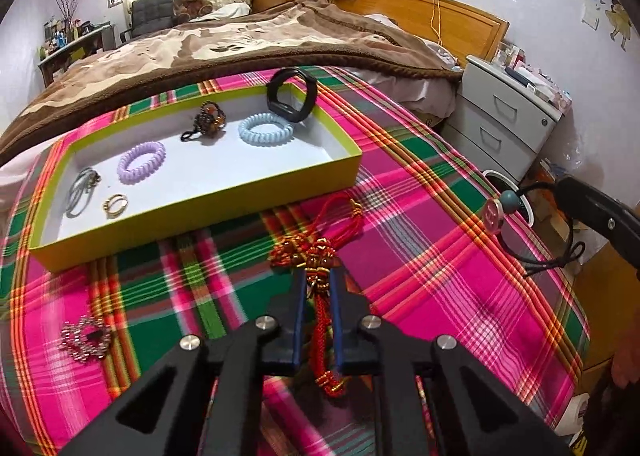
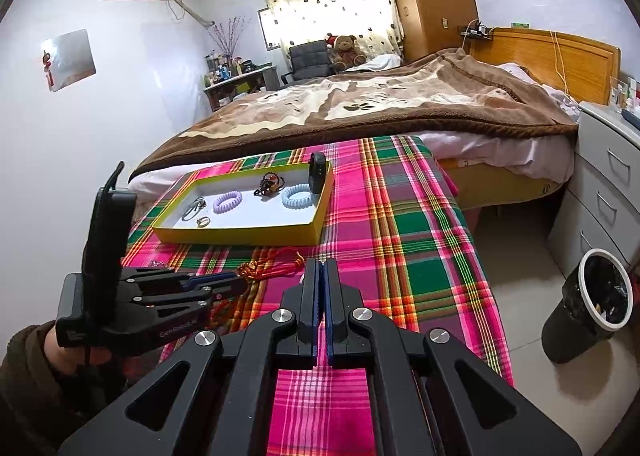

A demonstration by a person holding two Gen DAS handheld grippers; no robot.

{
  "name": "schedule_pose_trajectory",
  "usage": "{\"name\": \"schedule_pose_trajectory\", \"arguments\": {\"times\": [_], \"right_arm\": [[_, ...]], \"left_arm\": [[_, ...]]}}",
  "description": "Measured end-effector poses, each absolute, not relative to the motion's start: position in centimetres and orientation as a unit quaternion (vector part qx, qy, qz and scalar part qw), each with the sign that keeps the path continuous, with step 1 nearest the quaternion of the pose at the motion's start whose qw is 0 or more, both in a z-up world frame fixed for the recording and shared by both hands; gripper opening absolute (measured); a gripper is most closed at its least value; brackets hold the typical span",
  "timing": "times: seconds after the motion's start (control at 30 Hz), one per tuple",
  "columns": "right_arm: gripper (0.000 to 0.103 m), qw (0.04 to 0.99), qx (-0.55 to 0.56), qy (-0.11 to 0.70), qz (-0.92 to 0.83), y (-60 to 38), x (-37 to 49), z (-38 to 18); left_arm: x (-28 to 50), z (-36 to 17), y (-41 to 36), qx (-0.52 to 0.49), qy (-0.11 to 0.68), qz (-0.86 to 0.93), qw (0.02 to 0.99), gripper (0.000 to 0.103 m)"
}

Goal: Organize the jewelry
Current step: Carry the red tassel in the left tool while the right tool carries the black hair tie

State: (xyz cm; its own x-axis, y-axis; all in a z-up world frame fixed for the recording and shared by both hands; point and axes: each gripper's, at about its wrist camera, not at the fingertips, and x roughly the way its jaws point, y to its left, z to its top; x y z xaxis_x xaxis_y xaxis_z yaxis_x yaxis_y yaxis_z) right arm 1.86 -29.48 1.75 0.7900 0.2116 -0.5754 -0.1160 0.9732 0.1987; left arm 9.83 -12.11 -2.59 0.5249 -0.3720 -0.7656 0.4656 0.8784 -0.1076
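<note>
My left gripper (image 1: 318,276) is shut on a red knotted cord charm with beads (image 1: 316,252), just above the plaid cloth in front of the yellow tray (image 1: 208,212); it also shows in the right wrist view (image 2: 240,282). The tray (image 2: 240,234) holds a purple coil tie (image 1: 141,162), a blue coil tie (image 1: 265,129), a bead bracelet (image 1: 208,120), a black band (image 1: 291,94), a gold ring (image 1: 115,205) and grey ties (image 1: 82,188). My right gripper (image 2: 320,268) is shut with nothing visible between its fingers. In the left wrist view its tip (image 1: 568,188) carries a black cord with a round pendant (image 1: 495,214).
A silver bead bracelet (image 1: 86,338) lies on the plaid cloth (image 1: 440,256) at the front left. A bed with a brown blanket (image 2: 380,104) lies behind. A grey drawer unit (image 2: 612,184) and a black bin (image 2: 588,304) stand to the right.
</note>
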Motion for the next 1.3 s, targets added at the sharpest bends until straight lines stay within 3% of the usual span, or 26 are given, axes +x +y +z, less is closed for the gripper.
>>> {"name": "schedule_pose_trajectory", "arguments": {"times": [0.8, 1.3], "right_arm": [[0.001, 0.943, 0.041, 0.308, 0.119, -24.3, 4.8, 3.8], [0.001, 0.934, 0.031, 0.322, 0.153, -20.2, 11.2, 3.9]], "left_arm": [[9.7, 2.9, -5.9, 0.029, 0.358, -0.203, 0.911, 0.012], [14.3, 3.6, -0.7, -0.002, 0.363, -0.175, 0.915, 0.012]]}}
